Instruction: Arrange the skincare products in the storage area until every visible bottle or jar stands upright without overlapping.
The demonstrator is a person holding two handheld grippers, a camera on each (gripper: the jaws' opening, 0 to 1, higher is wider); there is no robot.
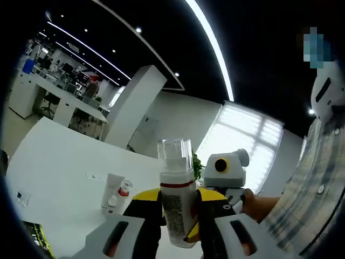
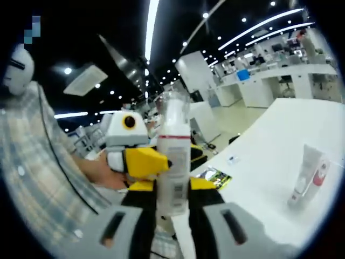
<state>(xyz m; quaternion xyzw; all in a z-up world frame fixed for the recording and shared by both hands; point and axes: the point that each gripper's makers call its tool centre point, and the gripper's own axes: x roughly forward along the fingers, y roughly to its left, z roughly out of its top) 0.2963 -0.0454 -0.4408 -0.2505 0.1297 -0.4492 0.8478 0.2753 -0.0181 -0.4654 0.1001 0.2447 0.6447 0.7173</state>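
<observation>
Both grippers, left point(image 1: 180, 229) and right point(image 2: 172, 208), squeeze one pump bottle point(image 1: 177, 199) up high. It must go down by the tubes point(image 1: 114, 195) standing far left on the table point(image 1: 59, 167).

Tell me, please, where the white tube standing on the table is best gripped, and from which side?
Judging by its shape, grip the white tube around its mid-body, jaws closing across the flat faces, approaching level from the side away from the small red-collared bottle beside it. It stands cap-down and narrow, so a high grip might tip it.
</observation>
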